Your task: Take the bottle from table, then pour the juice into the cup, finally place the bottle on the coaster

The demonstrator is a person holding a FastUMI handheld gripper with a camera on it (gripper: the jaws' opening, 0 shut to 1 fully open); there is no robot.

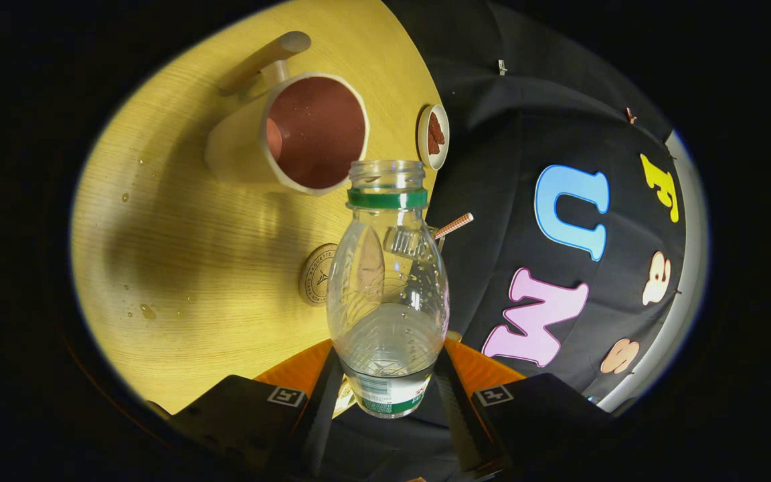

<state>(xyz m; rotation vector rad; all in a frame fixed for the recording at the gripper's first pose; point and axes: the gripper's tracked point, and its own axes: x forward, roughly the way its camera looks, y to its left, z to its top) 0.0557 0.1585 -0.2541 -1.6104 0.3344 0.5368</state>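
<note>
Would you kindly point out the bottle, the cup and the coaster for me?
bottle (387, 281): gripper view, on its clear body, held between the tool's fingers.
cup (238, 144): gripper view, on its outer wall.
coaster (317, 274): gripper view, on its printed face beside the bottle.

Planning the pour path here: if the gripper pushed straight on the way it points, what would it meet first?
The gripper is shut on the bottle, whose open mouth leads. Straight ahead sits the cup on the table, probably the first contact, though depth is unclear.
</note>
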